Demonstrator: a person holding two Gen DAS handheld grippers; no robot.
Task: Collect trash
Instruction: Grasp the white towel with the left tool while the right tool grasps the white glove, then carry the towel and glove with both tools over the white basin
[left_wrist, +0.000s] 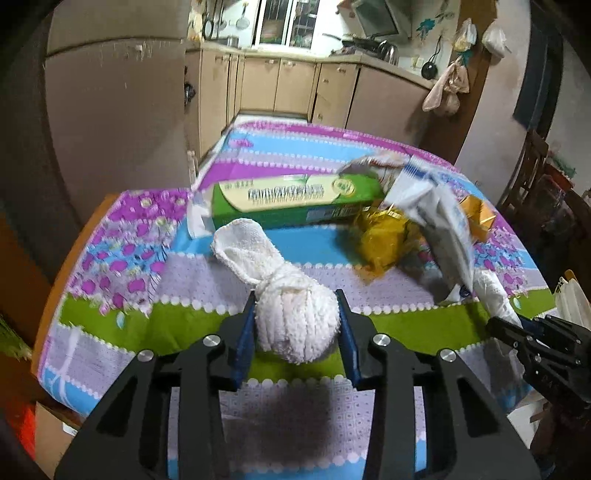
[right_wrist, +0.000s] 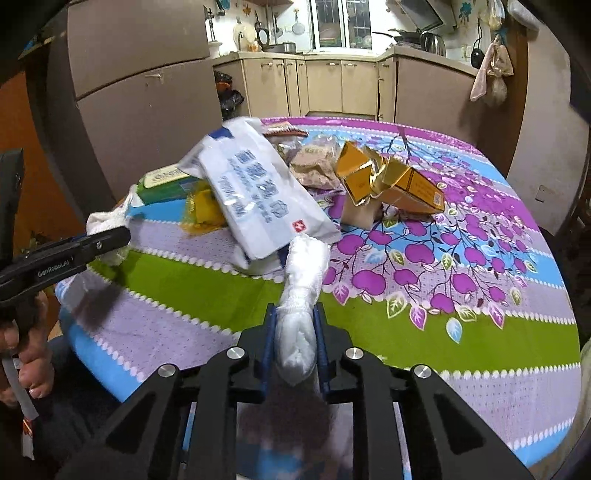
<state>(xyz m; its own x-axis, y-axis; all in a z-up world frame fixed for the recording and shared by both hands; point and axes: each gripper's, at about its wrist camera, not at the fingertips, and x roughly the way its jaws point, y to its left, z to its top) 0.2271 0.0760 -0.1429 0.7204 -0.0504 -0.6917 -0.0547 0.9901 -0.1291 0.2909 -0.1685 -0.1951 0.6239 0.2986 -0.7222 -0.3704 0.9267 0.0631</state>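
Observation:
A white towel tied into a knotted bundle (left_wrist: 295, 317) sits between the blue pads of my left gripper (left_wrist: 296, 295), which is shut on its round end just above the flowered tablecloth (left_wrist: 177, 314). My right gripper (right_wrist: 295, 308) is shut on a twisted white plastic bag (right_wrist: 304, 273). The bag's far end runs under a white-and-blue packet (right_wrist: 255, 192). Behind lie a green box (left_wrist: 295, 199), a crumpled yellow wrapper (left_wrist: 384, 240) and torn gold cartons (right_wrist: 388, 181). Each gripper also shows at the edge of the other's view: the right gripper (left_wrist: 496, 323) and the left gripper (right_wrist: 118, 236).
A clear bag of brownish stuff (right_wrist: 314, 162) lies at the back of the pile. The round table's near edge (right_wrist: 110, 369) curves close to me. A person's hand (right_wrist: 22, 350) holds the left tool. A tall fridge (left_wrist: 110, 110) and kitchen cupboards (left_wrist: 277, 85) stand beyond.

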